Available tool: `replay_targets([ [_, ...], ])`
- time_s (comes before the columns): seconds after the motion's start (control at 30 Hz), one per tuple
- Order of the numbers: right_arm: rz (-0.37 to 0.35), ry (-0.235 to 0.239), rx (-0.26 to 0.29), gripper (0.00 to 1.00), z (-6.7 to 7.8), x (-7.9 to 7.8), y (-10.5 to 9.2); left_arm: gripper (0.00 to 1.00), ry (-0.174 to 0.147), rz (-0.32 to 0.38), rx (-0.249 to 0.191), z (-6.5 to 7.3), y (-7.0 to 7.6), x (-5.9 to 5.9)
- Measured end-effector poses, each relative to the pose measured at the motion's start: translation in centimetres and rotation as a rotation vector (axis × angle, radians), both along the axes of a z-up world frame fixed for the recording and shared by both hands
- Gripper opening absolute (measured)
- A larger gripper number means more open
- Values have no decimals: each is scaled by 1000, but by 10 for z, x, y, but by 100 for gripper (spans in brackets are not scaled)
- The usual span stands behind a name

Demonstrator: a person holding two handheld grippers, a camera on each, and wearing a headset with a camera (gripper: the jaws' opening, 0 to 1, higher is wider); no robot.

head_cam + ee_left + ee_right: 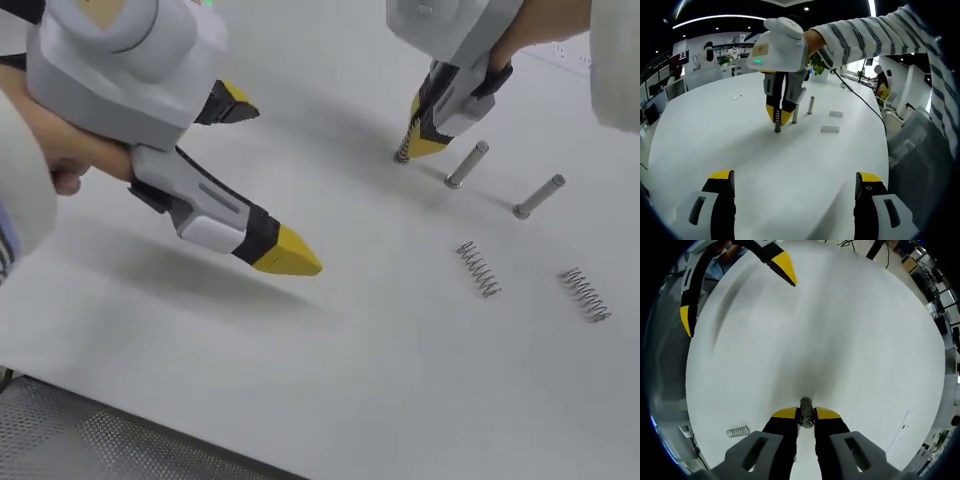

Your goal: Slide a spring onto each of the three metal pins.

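Right gripper (806,414) pinches an upright spring (402,155); left gripper (795,176) gapes idle. Risk: a skewed release topples it against the neighbouring pin (467,164).

There are three silver wire coil springs (478,268). Two lie loose on the white worktop (380,360), the second of them at (585,294), and the third spring (402,154) is pinched in the right gripper (418,145). Two bare grey metal cylinder pins (467,164) stand upright, the other at (539,196). Whether a third pin sits inside the held spring cannot be told. There are two grey-and-black grippers with yellow-tipped fingers (288,252), counting the left gripper (280,185).
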State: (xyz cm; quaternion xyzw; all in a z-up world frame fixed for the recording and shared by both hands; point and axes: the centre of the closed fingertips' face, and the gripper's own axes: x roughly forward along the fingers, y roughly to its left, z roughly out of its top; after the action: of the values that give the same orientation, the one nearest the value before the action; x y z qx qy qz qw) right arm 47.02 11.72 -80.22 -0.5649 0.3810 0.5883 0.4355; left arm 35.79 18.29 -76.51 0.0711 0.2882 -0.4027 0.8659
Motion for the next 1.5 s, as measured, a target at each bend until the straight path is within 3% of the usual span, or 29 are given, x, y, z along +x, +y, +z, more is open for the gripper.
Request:
replay_targets([
  [0.17, 14, -15, 27, 17, 2, -5, 1, 98, -2, 4, 1, 1, 2, 0],
  [0.33, 23, -17, 25, 17, 5, -7, -1, 98, -2, 5, 4, 1, 2, 0],
  [0.67, 30, -38, 71, 25, 24, -13, -6, 97, 1, 1, 3, 0, -1, 0],
  [0.7, 20, -39, 82, 25, 28, -16, -8, 97, 2, -2, 4, 0, 0, 0],
  [0.73, 13, -41, 97, 26, 32, -17, -9, 97, -35, -72, -6, 6, -8, -3],
  [0.77, 8, -43, 108, 26, 34, -18, -9, 97, -25, -55, -1, 7, -6, -7],
  [0.8, 5, -47, 123, 27, 37, -19, -10, 97, 15, -11, -2, 2, 0, -9],
  [0.83, 0, -54, 142, 29, 41, -19, -11, 97, 21, -7, -1, -6, 4, -5],
  [0.9, -14, -70, 175, 30, 48, -20, -13, 97, 26, -15, -12, -4, 0, -8],
  [0.93, -21, -72, 195, 31, 51, -21, -13, 96, -20, -35, 6, -1, 1, -3],
  [0.97, -30, -71, 211, 31, 54, -23, -13, 96, -4, -37, 4, -1, 0, -8],
  [1.07, -55, -73, 254, 33, 59, -27, -17, 96, -7, -57, 24, 4, -4, -17],
  [1.27, -115, -75, 351, 34, 73, -42, -22, 96, 25, -49, 26, 3, -2, -19],
  [1.5, -190, -69, 431, 37, 81, -58, -31, 96, 26, -30, 35, 6, 3, -22],
])
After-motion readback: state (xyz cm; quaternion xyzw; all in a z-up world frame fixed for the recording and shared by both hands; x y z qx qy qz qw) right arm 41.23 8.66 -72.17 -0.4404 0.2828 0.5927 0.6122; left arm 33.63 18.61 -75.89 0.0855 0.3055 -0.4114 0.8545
